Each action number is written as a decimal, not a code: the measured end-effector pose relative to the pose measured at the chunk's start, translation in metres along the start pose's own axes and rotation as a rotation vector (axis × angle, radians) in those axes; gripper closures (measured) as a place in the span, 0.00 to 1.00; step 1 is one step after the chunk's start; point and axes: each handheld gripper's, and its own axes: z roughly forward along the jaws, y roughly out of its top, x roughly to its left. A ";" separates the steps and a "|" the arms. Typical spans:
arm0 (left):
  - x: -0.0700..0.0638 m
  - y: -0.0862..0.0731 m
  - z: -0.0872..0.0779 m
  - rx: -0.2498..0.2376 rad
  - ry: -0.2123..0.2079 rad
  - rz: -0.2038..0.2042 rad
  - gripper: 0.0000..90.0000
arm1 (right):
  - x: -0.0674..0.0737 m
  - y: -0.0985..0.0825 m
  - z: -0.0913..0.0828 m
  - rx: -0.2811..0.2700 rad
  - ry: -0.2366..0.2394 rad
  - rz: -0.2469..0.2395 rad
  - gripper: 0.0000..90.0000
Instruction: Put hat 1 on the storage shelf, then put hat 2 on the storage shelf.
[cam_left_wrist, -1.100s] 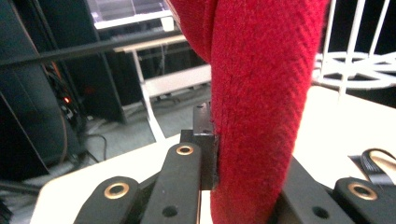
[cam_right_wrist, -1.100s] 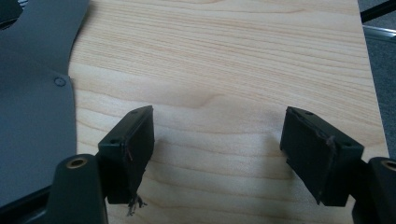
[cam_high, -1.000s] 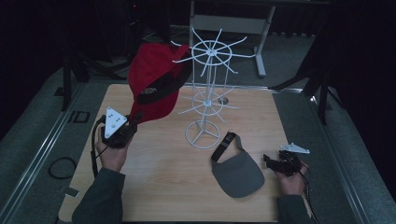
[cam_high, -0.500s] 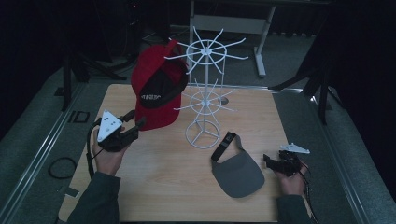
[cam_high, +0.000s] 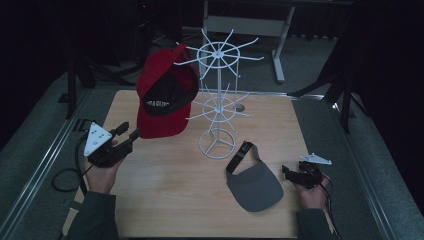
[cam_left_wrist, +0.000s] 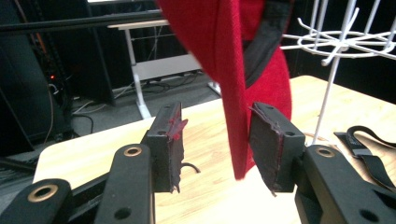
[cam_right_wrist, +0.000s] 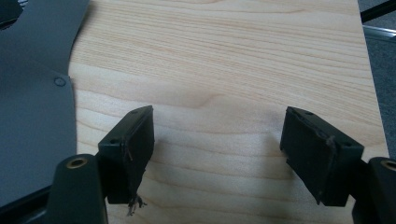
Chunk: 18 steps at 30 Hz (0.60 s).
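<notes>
two grippers are at work, and both stand open. the left gripper (cam_left_wrist: 215, 144) has its jaws spread, with the brim of the red cap (cam_left_wrist: 243, 70) hanging down between them, close by one pad; whether it touches that pad cannot be told, and the jaws are not pressed onto it. in the high view the left gripper (cam_high: 122, 140) sits at the table's left, just beside the cap's (cam_high: 165, 102) lower edge. the cap hangs off the left side of the white wire rack (cam_high: 217, 100), apparently caught on one of the top prongs, which would explain why it holds up with the jaws apart; that is a judgement, since the hook point is hidden behind the fabric.

the right gripper (cam_right_wrist: 217, 149) is spread wide over bare wood, holding nothing. in the high view it (cam_high: 295, 175) rests low at the right edge of the table (cam_high: 165, 200), likely parked within reach of the grey visor (cam_high: 254, 185), which lies flat just beside it with its strap toward the rack's foot.

count: one red cap, one grey visor, one rack with two rings of prongs, one table.
</notes>
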 end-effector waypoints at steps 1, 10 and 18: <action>0.001 -0.002 -0.001 -0.001 0.005 -0.007 0.62 | 0.000 0.000 0.000 0.000 0.000 0.000 0.29; 0.009 -0.023 -0.002 0.062 0.015 -0.044 0.62 | 0.001 0.000 0.000 0.000 -0.007 0.004 0.29; 0.012 -0.035 0.007 0.131 0.026 -0.059 0.61 | 0.008 0.006 -0.003 0.031 0.014 0.001 0.48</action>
